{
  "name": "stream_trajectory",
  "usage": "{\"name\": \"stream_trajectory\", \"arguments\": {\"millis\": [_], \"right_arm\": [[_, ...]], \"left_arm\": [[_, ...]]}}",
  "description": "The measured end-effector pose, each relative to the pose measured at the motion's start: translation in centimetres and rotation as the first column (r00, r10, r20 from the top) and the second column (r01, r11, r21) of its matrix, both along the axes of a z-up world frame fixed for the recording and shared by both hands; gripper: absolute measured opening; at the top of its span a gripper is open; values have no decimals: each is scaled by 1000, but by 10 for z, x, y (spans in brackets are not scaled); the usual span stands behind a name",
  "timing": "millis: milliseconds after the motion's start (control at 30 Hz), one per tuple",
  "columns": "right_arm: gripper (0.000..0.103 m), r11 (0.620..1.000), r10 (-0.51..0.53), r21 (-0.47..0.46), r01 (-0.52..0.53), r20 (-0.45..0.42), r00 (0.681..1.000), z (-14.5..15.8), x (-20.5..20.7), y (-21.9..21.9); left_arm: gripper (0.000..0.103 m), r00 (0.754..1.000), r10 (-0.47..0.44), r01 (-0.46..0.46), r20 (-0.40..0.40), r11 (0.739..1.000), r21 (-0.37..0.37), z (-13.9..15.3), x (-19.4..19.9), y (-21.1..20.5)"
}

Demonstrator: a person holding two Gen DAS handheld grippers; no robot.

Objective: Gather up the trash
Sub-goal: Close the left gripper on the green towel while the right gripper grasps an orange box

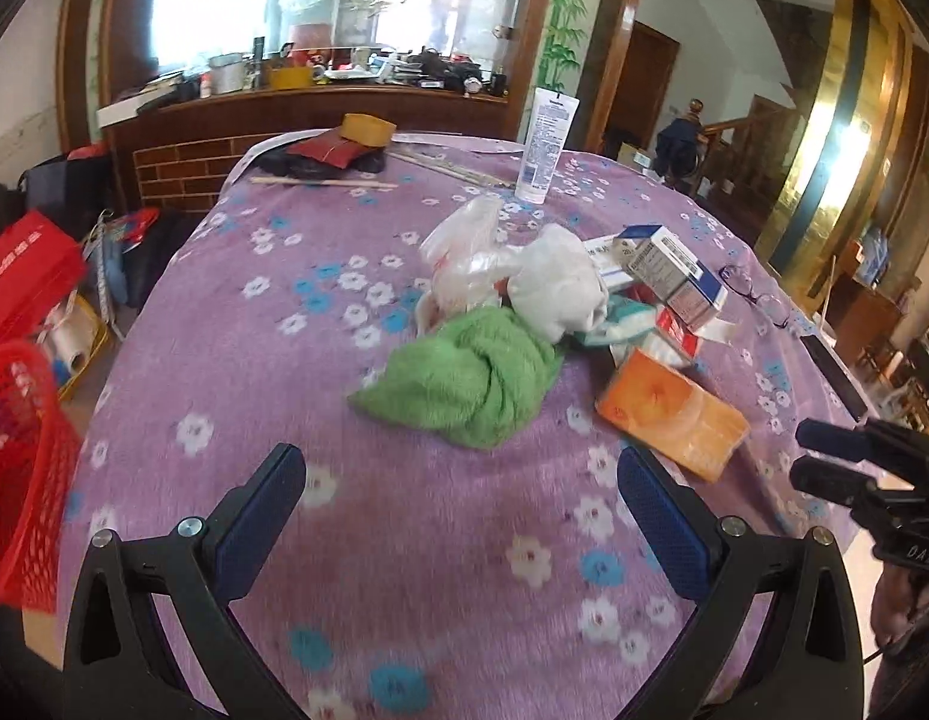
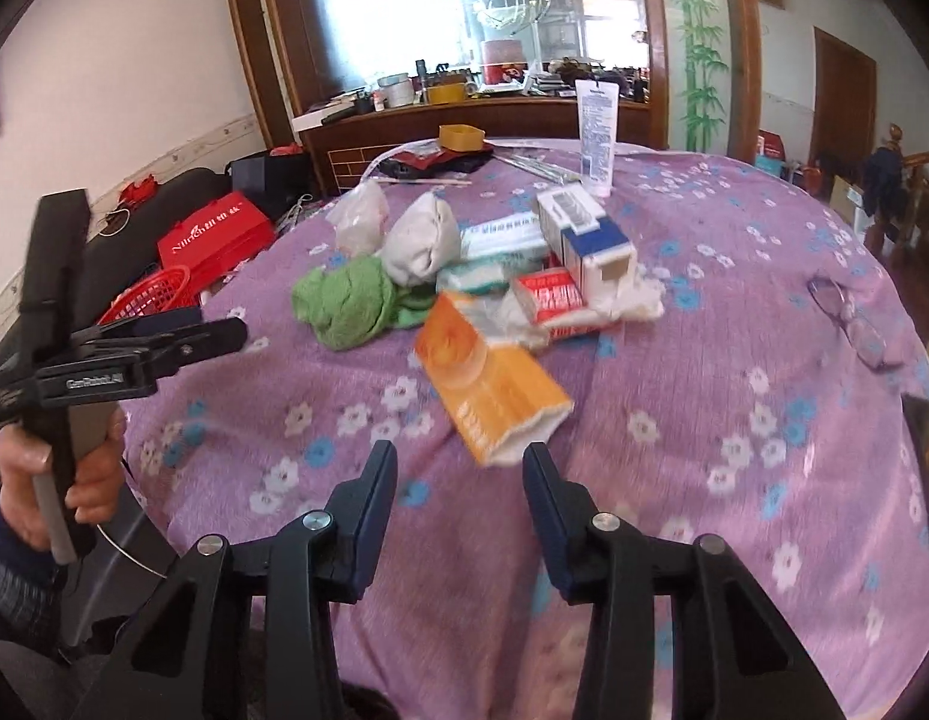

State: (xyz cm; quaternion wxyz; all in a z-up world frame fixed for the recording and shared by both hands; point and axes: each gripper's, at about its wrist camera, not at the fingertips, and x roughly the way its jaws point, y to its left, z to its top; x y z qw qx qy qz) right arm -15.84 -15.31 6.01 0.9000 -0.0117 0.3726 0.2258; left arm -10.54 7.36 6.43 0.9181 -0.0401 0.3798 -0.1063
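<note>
Hand-held gripper on the left [image 1: 461,501] stands wide open and empty over the bare near part of the table [image 1: 236,312], and the right hand-held gripper [image 2: 459,474] is partly open with nothing between its pads, its tips just short of the orange tissue pack [image 2: 488,384].

From the left view, going left to right: a red mesh basket [image 1: 20,456] sits off the table edge at nine o'clock, and what it holds cannot be made out. The green cloth [image 1: 470,378] lies at centre, the crumpled plastic bag [image 1: 464,252] and white wad [image 1: 554,282] at twelve, the medicine boxes [image 1: 674,276] at one to two o'clock.

Judging by this heap, collecting has barely begun; nearly all the trash is left.
</note>
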Motion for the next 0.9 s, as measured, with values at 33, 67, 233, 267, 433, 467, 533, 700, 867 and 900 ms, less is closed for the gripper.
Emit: {"name": "stream_trajectory", "arguments": {"millis": [33,67,233,267,433,467,533,700,867,900], "right_arm": [[47,1000,12,7,-12,-3,1000,1,8,0],[47,1000,20,13,-20,-15,1000,1,18,-1],[47,997,61,59,-55,-97,993,-12,62,-3],[47,996,65,67,-58,-112,992,-15,69,-3],[48,992,101,98,-85,-167,981,-28,87,2],[48,992,103,93,-88,-171,980,-31,87,5],[46,991,115,82,-101,-176,978,-33,85,9],[29,992,123,59,-116,-143,982,-30,60,15],[28,992,119,58,-112,-123,985,-30,49,15],[29,993,116,52,-110,-121,986,-30,50,17]], "left_arm": [[103,1000,-1,1,-5,1000,22,-1,9,-1],[103,1000,-4,5,-19,999,39,-3,20,-1],[103,996,-67,65,-67,998,-26,-8,52,3],[103,995,-79,77,-67,997,-32,-8,56,1],[103,988,-116,112,-100,993,-47,-16,75,-8],[102,986,-125,122,-107,992,-35,-19,76,-12],[88,984,-141,139,-108,990,-24,-23,74,-17],[74,978,-165,171,-126,984,42,-34,58,-32],[74,982,-130,137,-134,990,44,-37,67,-33],[74,983,-118,125,-142,991,38,-38,71,-32]]}}
